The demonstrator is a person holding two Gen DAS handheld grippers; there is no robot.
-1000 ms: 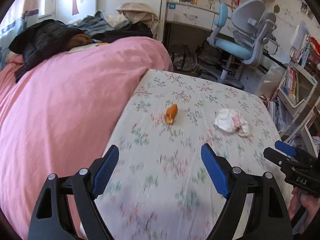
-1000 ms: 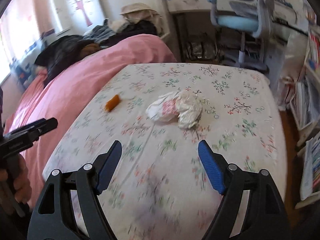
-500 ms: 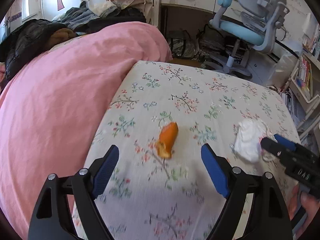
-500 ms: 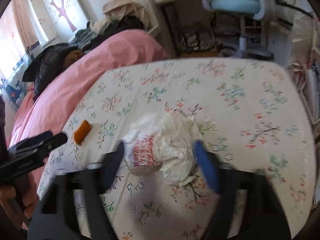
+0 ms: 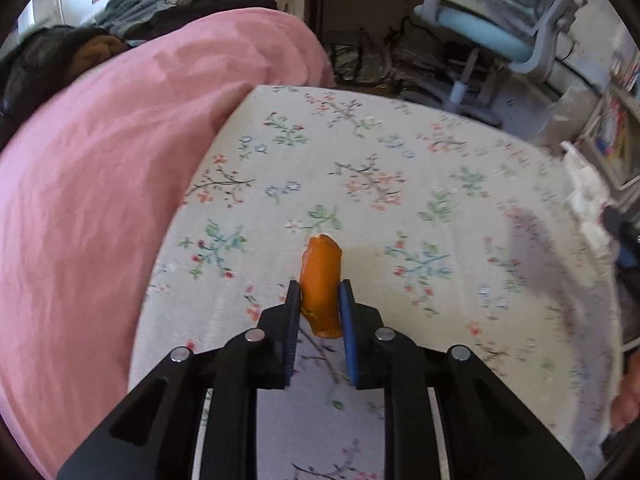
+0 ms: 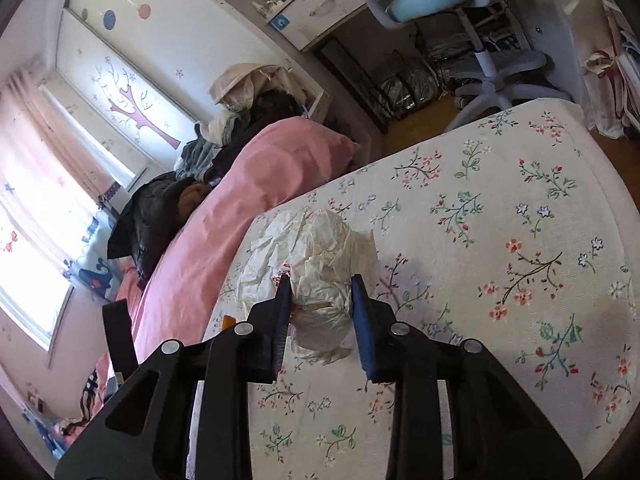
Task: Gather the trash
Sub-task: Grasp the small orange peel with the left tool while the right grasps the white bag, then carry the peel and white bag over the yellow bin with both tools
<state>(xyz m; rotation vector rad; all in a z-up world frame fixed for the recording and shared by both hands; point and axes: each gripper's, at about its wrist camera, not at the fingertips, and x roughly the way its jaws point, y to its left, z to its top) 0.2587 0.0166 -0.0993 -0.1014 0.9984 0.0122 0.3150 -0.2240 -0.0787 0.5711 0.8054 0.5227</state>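
- left gripper (image 5: 320,300): jaws just closed in, now clamped on orange peel (image 5: 321,280); blue pads pressing both sides of it.
- orange peel standing roughly upright between the jaws, upper end poking out past the fingertips, lower end at the floral sheet (image 5: 400,184); whether it rests on the sheet or sits just clear of it, cannot tell.
- right gripper (image 6: 320,300): jaws just closed in too, clamped on crumpled white wrapper (image 6: 316,256); pads squeezing its near part.
- most of the wrapper bulging out ahead of the fingertips and to the left, red print showing by the left pad; a loose fold hanging below the jaws.
- right view strongly rolled: bed runs on a slant.
- wrapper sits near the edge where floral sheet (image 6: 500,220) meets pink duvet (image 6: 240,200).
- from the left view, wrapper (image 5: 584,200) seen at far right edge, blurred.
- pink duvet (image 5: 100,180) just beside the peel's patch of sheet, on the left.
- background: blue desk chair (image 5: 492,36) on the floor beyond the bed; dark clothes (image 6: 156,212) piled on the duvet.
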